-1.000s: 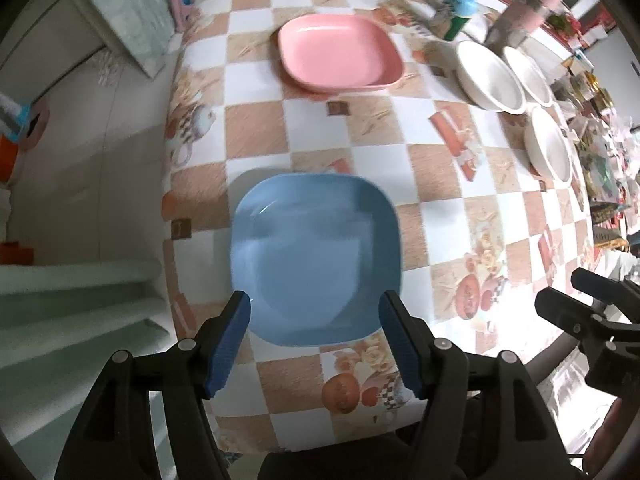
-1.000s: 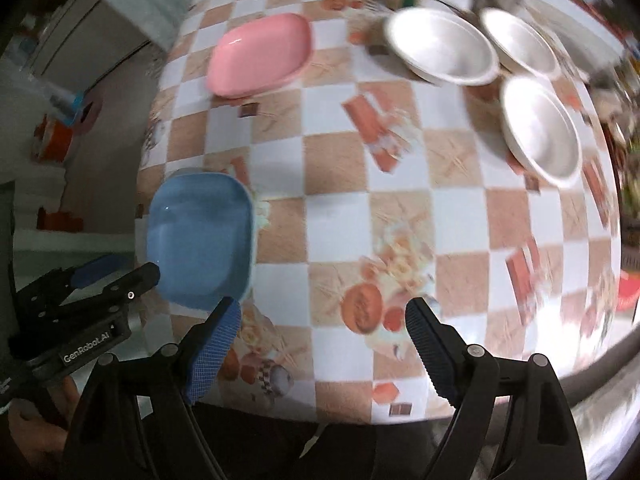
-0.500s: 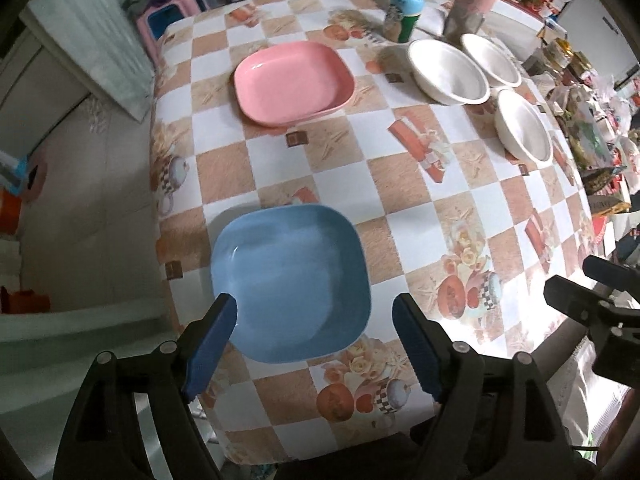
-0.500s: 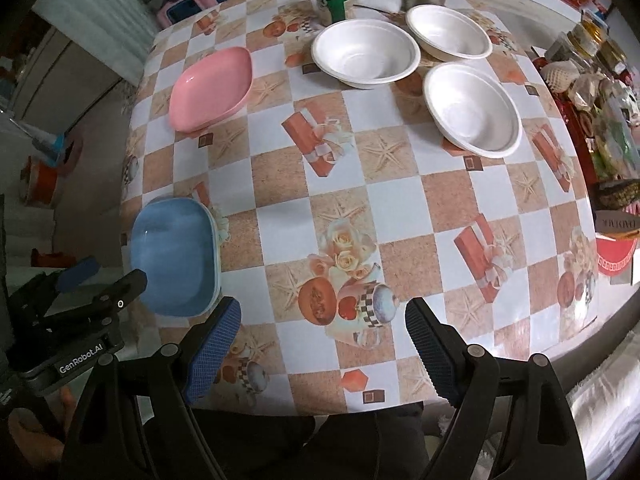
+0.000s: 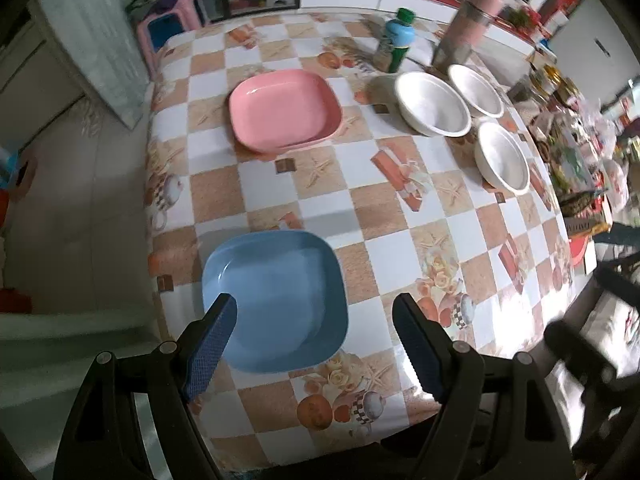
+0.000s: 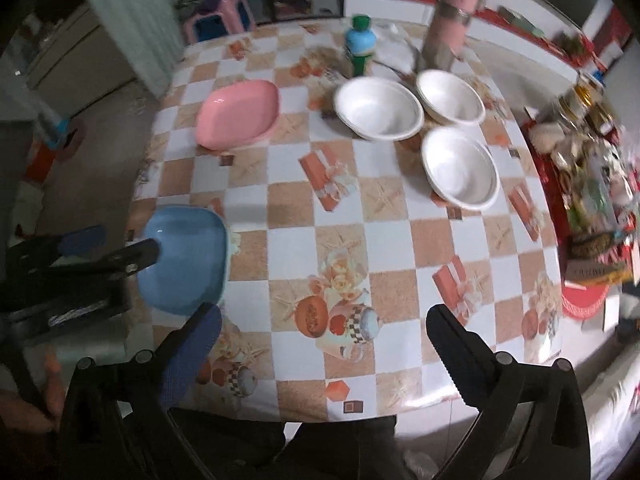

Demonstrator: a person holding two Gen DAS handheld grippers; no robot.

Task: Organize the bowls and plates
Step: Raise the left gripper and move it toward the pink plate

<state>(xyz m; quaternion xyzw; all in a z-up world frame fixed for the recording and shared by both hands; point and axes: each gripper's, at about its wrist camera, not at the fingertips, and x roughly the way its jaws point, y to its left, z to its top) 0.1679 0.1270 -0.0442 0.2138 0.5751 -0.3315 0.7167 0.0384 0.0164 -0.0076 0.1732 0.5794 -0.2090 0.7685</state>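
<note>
At the bottom of the left wrist view, the left gripper hangs above the near table edge with its blue-padded fingers spread wide and holding nothing; the gap looks about as wide as the plate ahead, which suits a grasp on its rim. Just beyond, at lower centre, the square light-blue plastic plate lies flat on the checked orange-and-white tablecloth. The right gripper, at the bottom of its own view, is equally wide apart and empty, over bare cloth.

Farther up, centre-left, the square pink plastic plate sits alone, well apart from the blue one; stacking the two is probably the aim. At upper right, three round white bowls cluster nearly touching, not nested. Behind them stand a green-capped bottle and a pink flask.
</note>
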